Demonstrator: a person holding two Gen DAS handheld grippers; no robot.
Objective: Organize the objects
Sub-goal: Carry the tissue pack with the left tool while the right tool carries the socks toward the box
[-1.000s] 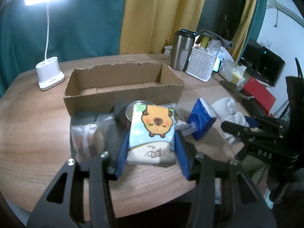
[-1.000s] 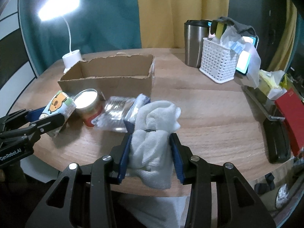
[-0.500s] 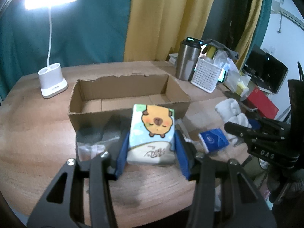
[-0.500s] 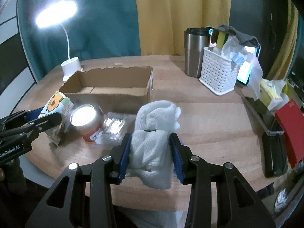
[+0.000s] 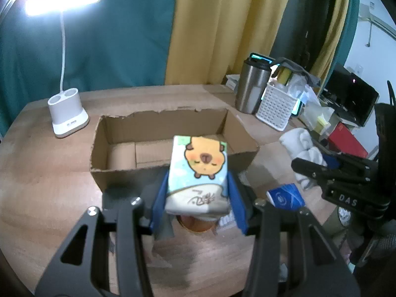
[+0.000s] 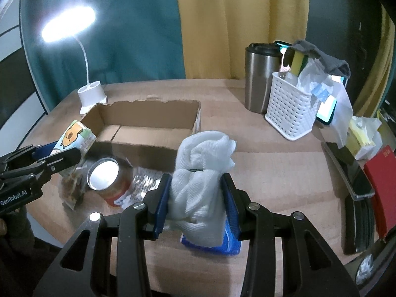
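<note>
Your left gripper clamps the tissue pack just before the cardboard box on the wooden table; your right gripper clamps the white cloth nearby. Teal and yellow curtains hang behind the box.

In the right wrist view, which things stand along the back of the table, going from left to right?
Desk lamp → cardboard box → steel tumbler → white basket → red book.

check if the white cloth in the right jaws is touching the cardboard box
Cannot tell. In the right wrist view the white cloth overlaps the cardboard box front wall, hiding any gap.
</note>
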